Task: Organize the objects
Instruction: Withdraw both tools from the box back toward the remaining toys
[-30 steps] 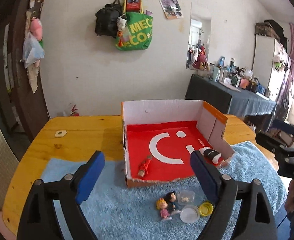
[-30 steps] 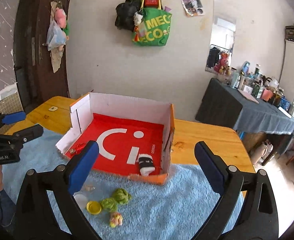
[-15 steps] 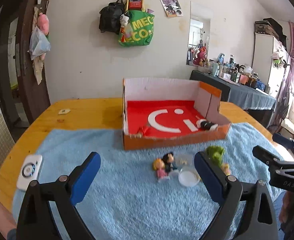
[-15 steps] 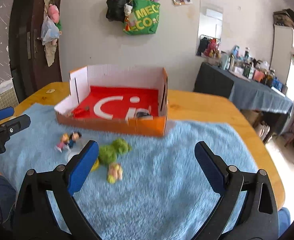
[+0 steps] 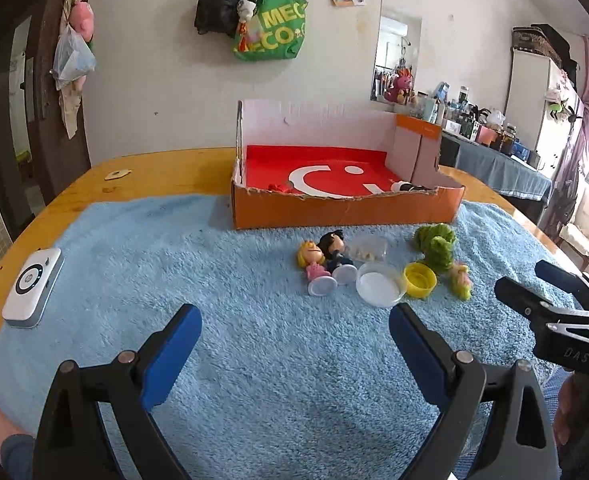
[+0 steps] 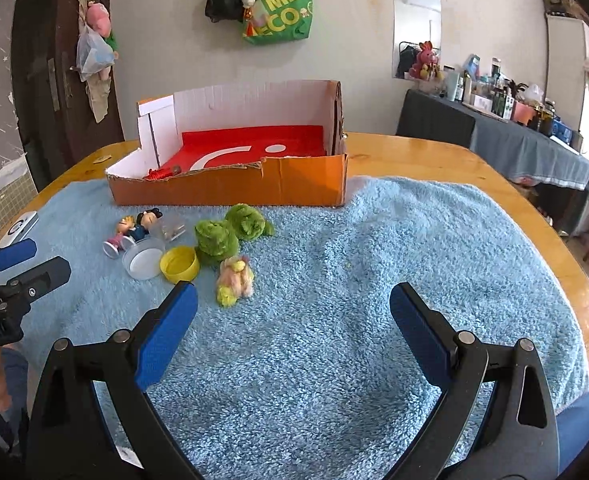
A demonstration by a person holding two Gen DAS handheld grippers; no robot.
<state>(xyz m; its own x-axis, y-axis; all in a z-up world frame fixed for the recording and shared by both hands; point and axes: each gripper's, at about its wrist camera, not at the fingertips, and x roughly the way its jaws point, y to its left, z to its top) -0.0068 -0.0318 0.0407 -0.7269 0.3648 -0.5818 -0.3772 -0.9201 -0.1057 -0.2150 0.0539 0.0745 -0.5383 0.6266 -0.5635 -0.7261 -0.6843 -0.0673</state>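
Small toys cluster on fluffy blue towel (image 5: 254, 360) over wooden surface (image 5: 154, 172): two big-headed figurines (image 5: 324, 258), clear round lid (image 5: 380, 288), yellow cap (image 5: 419, 279), green plush (image 6: 230, 232). Orange cardboard box (image 5: 346, 208), red inside, just behind. Left gripper (image 5: 294, 344) and right gripper (image 6: 292, 320): jaws wide apart, empty; toys lie ahead, apart.

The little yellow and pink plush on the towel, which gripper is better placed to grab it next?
Probably the right gripper: its jaws are open and empty and the yellow and pink plush lies just ahead. The left gripper faces the figurines instead.
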